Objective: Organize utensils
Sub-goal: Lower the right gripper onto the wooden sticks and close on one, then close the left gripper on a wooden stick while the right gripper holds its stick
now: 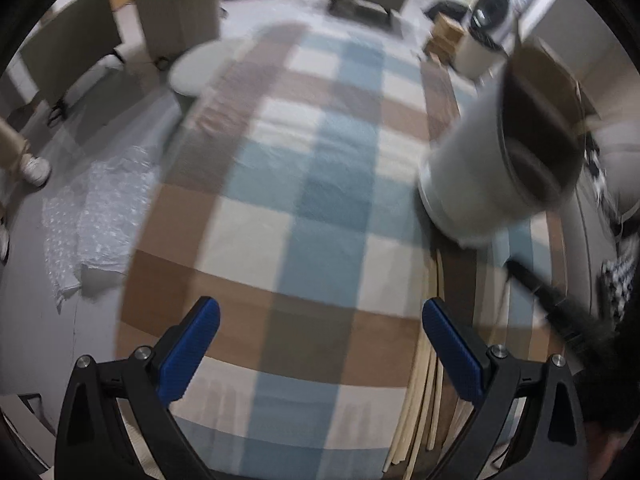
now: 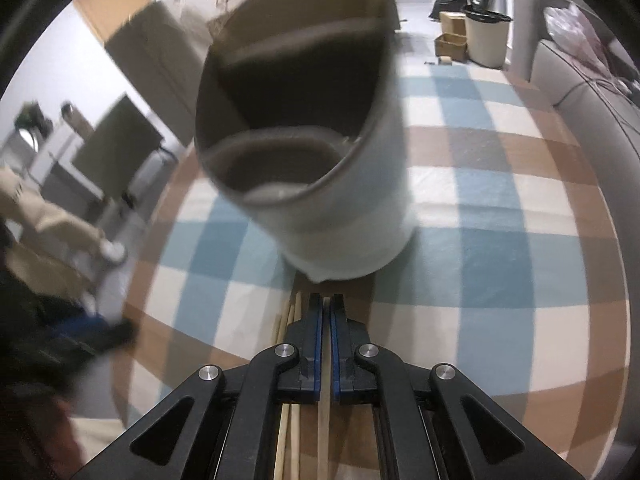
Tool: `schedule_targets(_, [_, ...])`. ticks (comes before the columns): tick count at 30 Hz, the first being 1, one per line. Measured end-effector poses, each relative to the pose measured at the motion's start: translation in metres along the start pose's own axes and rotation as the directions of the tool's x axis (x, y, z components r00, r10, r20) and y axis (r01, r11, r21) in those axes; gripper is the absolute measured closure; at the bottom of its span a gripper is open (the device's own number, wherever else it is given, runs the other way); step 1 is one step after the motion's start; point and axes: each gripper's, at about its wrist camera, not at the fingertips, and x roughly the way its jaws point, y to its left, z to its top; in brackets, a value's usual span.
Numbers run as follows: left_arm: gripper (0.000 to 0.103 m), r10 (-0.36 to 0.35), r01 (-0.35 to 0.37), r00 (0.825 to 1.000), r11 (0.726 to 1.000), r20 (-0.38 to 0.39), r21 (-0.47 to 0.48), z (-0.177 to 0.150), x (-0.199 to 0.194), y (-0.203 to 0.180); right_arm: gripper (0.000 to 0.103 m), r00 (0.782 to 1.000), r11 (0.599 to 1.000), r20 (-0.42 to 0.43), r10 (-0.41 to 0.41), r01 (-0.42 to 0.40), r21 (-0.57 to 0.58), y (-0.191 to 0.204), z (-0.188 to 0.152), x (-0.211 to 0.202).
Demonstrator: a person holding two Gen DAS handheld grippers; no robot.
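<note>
- Progress: judge the task as barely begun. The utensil holder [image 2: 320, 152] shows only dark, seemingly empty compartments, while the chopsticks [image 1: 420, 392] lie bundled on the checked tablecloth [image 1: 304, 208].
- Right gripper [image 2: 326, 312]: your jaws are clenched on a single chopstick [image 2: 323, 408]; the other sticks lie just left of the fingers.
- Holder position: it stands directly ahead of your right gripper, near the fingertips.
- Left gripper [image 1: 320, 344]: released, jaws wide, grasping nothing; the bundle lies by its right finger.
</note>
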Motion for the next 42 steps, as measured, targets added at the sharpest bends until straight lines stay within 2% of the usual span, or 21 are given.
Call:
schedule_targets(4, [0.004,0.025,-0.020,0.997,0.997,-0.075,0.074,-0.011,0.026,-0.019,0.100,0.998,0.999,0.049,0.033,-0.035,0.042,-0.017,0.005,-0.017])
schedule_targets(10, [0.004,0.073,-0.064,0.996,0.988,-0.055,0.143,-0.021,0.041,-0.037,0.100,0.995,0.995,0.083,0.047,-0.054,0.087,-0.042,0.007,-0.033])
schedule_targets(17, [0.004,0.107,-0.093,0.990,0.985,-0.091,0.144,-0.027,0.049,-0.039,0.100,0.993,0.993,0.102,0.057,-0.067,0.096,-0.053,0.010,-0.040])
schedule_targets(24, [0.004,0.120,-0.108,0.989,0.985,-0.091,0.134,-0.028,0.044,-0.030,0.100,0.993,0.991,0.107,0.059,-0.071,0.114,-0.060,0.011,-0.042])
schedule_targets(32, [0.005,0.146,-0.133,0.986,0.981,-0.085,0.140,-0.013,0.055,-0.039,0.100,0.994,0.994,0.101,0.050,-0.060,0.095,-0.056,0.010,-0.040])
schedule_targets(35, [0.012,0.158,-0.145,0.985,0.975,-0.068,0.169,-0.010,0.058,-0.047,0.100,0.994,0.993,0.099,0.050,-0.060,0.098,-0.057,0.010,-0.039])
schedule_targets(40, [0.036,0.130,-0.120,0.990,0.977,-0.046,0.178,0.001,0.058,-0.057,0.100,0.994,0.993,0.096,0.050,-0.060,0.101,-0.059,0.012,-0.038])
schedule_targets(41, [0.038,0.129,-0.119,0.991,0.976,-0.044,0.180,0.001,0.059,-0.059,0.100,0.994,0.993,0.095,0.050,-0.060,0.100,-0.059,0.012,-0.037])
schedule_targets(42, [0.045,0.124,-0.115,0.991,0.976,-0.040,0.185,0.003,0.059,-0.061,0.100,0.994,0.993,0.095,0.050,-0.060,0.100,-0.059,0.012,-0.038])
